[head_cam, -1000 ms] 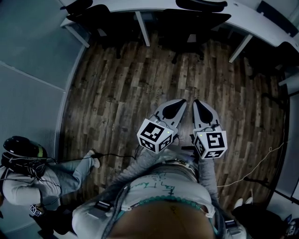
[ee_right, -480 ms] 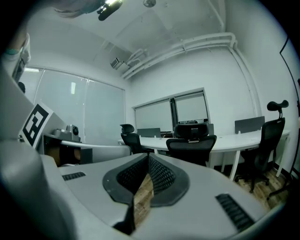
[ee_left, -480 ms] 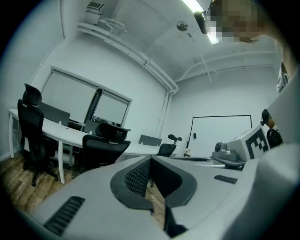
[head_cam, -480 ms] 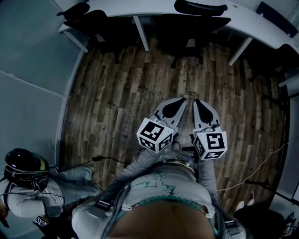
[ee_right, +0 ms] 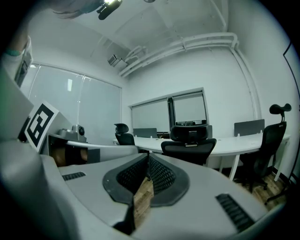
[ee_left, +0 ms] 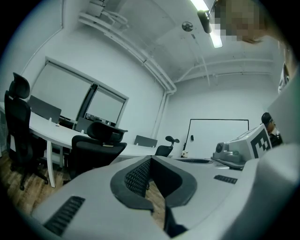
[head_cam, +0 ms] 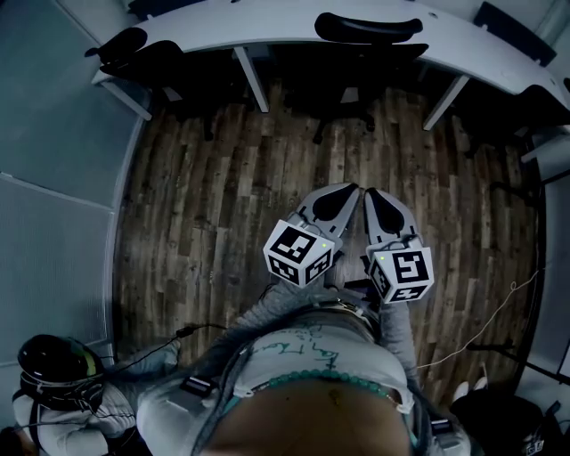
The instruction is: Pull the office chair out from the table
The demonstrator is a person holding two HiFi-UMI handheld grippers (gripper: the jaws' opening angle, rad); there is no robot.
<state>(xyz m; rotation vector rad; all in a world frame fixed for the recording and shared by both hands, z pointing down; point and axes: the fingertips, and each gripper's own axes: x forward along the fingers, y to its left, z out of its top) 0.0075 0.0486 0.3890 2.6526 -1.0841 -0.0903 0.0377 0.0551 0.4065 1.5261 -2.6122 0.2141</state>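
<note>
One office chair (head_cam: 367, 27) stands seemingly well beyond left gripper (head_cam: 352, 188) and right gripper (head_cam: 370, 191).

Dim, blue-tinted fisheye views; ceiling strip light (ee_left: 214, 37) glares.

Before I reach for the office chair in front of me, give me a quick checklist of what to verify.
1. Office chair in view ahead, tucked at the table: ok.
2. Wooden floor up to it unobstructed: ok.
3. Chair within reach: not ok, floor lies between.
4. Left gripper fingers open: not ok, shut, empty.
5. Right gripper fingers open: not ok, shut, empty.
6. Chair's wheels free to roll: cannot tell.
</note>
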